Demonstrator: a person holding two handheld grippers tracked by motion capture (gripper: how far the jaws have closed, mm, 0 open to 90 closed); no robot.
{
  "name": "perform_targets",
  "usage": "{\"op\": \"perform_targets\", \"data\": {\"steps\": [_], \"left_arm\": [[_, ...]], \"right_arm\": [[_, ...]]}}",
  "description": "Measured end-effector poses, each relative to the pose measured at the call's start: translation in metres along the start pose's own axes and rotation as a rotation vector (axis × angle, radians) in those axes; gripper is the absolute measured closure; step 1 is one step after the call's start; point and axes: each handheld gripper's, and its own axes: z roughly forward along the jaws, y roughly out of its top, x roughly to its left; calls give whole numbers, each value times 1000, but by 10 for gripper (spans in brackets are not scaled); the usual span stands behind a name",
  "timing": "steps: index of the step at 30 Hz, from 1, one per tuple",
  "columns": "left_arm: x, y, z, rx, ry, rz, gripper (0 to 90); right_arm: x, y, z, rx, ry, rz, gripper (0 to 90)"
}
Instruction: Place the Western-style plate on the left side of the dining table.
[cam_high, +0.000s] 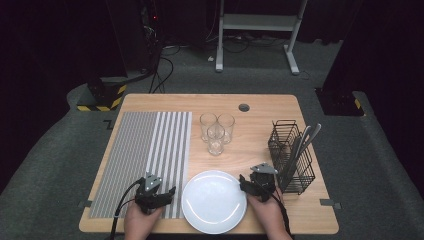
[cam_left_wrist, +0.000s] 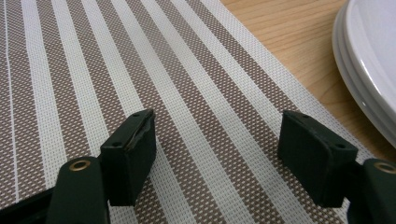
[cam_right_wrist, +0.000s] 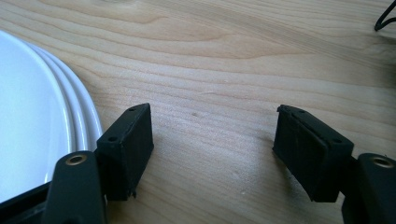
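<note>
A stack of white plates (cam_high: 214, 201) sits at the table's front edge, between my two grippers. My left gripper (cam_high: 156, 191) rests low over the striped placemat (cam_high: 150, 155), open with nothing between its fingers. In the left gripper view the left gripper (cam_left_wrist: 217, 135) has only mat weave in its gap, with the plates (cam_left_wrist: 369, 70) off to the right. My right gripper (cam_high: 256, 183) is just right of the plates, over bare wood. The right gripper (cam_right_wrist: 212, 130) stands open and empty there, its left finger (cam_right_wrist: 128, 149) close beside the plates (cam_right_wrist: 37, 107).
Three clear glasses (cam_high: 216, 131) stand together in the middle of the table. A black wire basket (cam_high: 292, 155) holding cutlery (cam_high: 305, 140) is close behind and to the right of my right gripper. A second, darker placemat (cam_high: 122, 155) lies left of the striped one.
</note>
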Motion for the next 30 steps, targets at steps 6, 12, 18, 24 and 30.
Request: {"op": "perform_targets", "data": {"steps": [6, 12, 18, 24, 30], "left_arm": [[0, 0, 0, 0, 0, 0, 281], [0, 0, 0, 0, 0, 0, 281], [0, 0, 0, 0, -3, -1, 281], [0, 0, 0, 0, -3, 0, 281], [0, 0, 0, 0, -3, 0, 281]], "right_arm": [[0, 0, 0, -2, -1, 0, 293], [1, -1, -1, -11, 4, -5, 372], [-1, -1, -2, -15, 14, 2, 411], [0, -1, -6, -26, 28, 0, 436], [5, 1, -17, -72, 52, -27, 450]]}}
